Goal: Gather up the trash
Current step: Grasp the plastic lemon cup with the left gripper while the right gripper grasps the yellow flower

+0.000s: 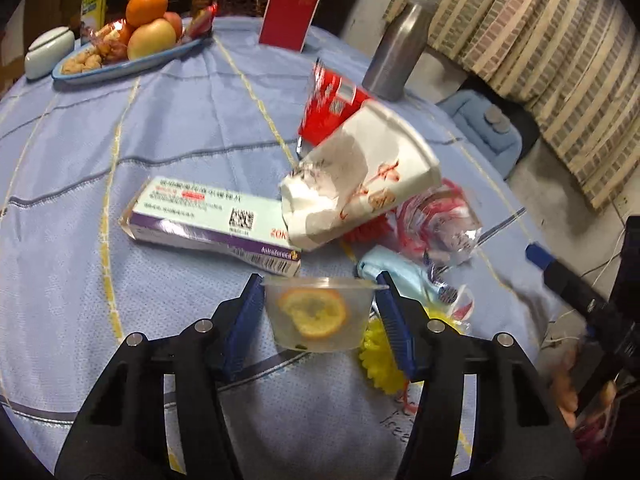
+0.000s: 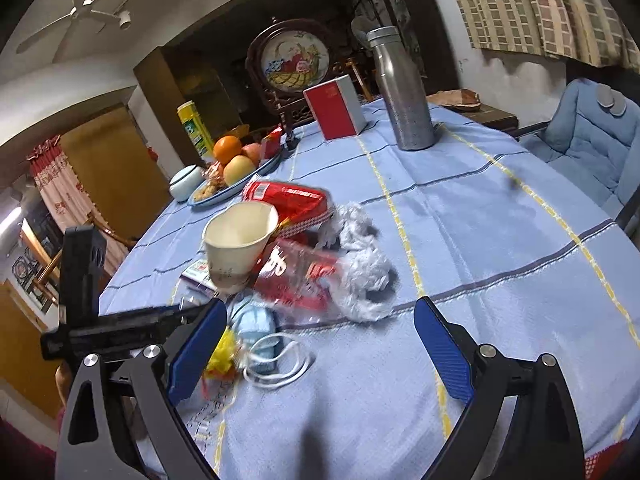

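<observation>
While the left gripper (image 1: 320, 280) pinches the lemon cup (image 1: 320, 312) and the right gripper (image 2: 320, 316) gapes empty, keep the cup level.

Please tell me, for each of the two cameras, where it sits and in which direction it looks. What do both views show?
Left wrist: sits on the left tool, facing forward across the table; its blue fingers clamp a clear plastic cup holding a lemon slice.
Right wrist: sits on the right tool, open and empty, facing the far table edge.
Shared: paper cup, metal bottle, fruit plate.
</observation>
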`<action>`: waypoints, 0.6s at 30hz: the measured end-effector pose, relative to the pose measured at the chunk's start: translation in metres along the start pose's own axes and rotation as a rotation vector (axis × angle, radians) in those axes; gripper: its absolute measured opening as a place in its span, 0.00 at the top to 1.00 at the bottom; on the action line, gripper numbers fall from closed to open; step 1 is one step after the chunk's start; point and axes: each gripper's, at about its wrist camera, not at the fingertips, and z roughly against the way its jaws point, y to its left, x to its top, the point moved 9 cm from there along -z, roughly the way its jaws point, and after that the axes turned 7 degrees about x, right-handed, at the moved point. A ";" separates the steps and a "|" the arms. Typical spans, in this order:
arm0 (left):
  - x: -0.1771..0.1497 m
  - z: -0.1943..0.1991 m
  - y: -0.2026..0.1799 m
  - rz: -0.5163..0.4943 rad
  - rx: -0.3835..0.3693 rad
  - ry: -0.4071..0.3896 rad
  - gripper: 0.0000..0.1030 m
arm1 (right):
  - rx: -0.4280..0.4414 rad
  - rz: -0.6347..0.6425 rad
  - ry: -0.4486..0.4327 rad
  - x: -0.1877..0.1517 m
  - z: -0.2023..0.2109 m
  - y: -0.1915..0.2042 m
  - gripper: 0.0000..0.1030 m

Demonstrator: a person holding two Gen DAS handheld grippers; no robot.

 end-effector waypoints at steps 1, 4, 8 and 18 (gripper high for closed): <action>0.003 0.005 0.001 -0.002 0.014 -0.032 0.45 | 0.009 0.005 0.007 -0.002 -0.001 0.004 0.10; 0.009 0.018 0.009 0.019 0.056 -0.100 0.45 | 0.068 0.025 0.049 -0.012 -0.007 0.023 0.11; 0.014 0.025 0.032 0.101 0.110 -0.142 0.45 | 0.151 0.087 0.115 -0.027 -0.019 0.058 0.24; 0.012 0.026 0.051 0.222 0.036 -0.126 0.45 | 0.109 0.228 0.230 -0.045 -0.059 0.101 0.39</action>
